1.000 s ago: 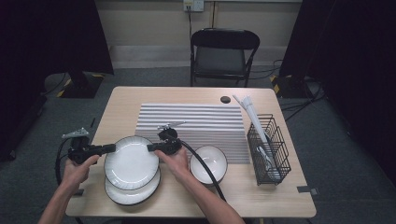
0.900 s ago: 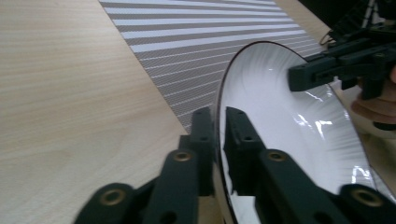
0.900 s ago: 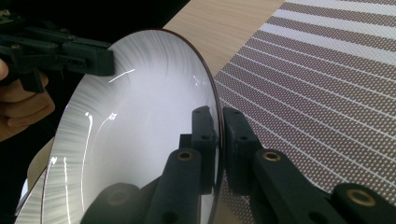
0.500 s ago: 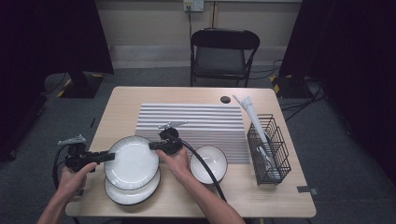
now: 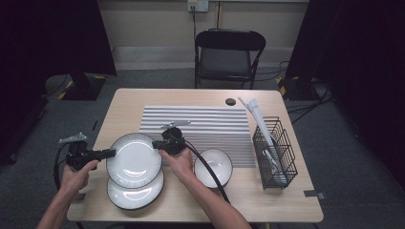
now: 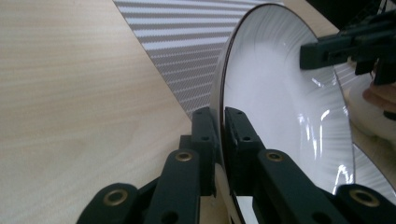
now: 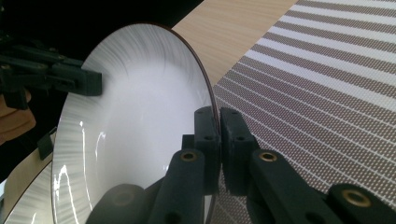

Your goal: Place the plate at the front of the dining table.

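Observation:
A white plate with a dark rim (image 5: pixel 133 160) hangs just above a second, matching plate (image 5: pixel 136 195) on the wooden table (image 5: pixel 124 105). My left gripper (image 5: pixel 112 153) pinches its left rim; the jaws have just been closing, with the rim between them. In the left gripper view the left gripper (image 6: pixel 219 123) is shut on the plate (image 6: pixel 280 102) edge. My right gripper (image 5: pixel 155 143) grips the opposite, right rim. The right gripper view has the right gripper (image 7: pixel 218 121) clamped on the plate (image 7: pixel 140 107).
A white bowl (image 5: pixel 213 167) sits right of the plates. A striped mat (image 5: pixel 200 124) covers the table's middle. A black wire rack (image 5: pixel 274 152) with white utensils stands at the right. A black folding chair (image 5: pixel 229 52) stands behind the table.
Half a second ago the left gripper had drawn back left off the plate's rim; now it is back on the rim. The right gripper and plate have stayed put.

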{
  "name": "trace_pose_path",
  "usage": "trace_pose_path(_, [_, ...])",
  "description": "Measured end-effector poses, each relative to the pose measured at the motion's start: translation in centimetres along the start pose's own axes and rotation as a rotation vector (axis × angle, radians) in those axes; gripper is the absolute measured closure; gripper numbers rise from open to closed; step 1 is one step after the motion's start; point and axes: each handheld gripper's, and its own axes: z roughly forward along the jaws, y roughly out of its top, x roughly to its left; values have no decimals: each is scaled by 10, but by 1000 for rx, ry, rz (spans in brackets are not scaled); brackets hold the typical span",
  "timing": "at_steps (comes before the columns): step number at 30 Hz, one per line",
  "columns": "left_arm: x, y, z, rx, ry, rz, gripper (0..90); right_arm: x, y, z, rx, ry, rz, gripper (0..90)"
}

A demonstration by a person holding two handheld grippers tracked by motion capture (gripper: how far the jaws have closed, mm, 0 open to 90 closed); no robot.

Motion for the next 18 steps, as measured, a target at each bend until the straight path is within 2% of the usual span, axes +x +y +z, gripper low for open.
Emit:
trace_pose_path(2, [-1,0,1,-2,9,5,838,-3,-1,0,3,13,21,871])
trace_pose_path(8, [-3,0,2,-3,25,13,845,-4,-3,0,16,27,23,863])
trace_pose_path(12, [-3,0,5,-3,20,8,850,-3,-7,5,48,32,14,814])
trace_pose_path(18, [-3,0,4,-5,16,7,856,0,-12,13,80,60,32,741])
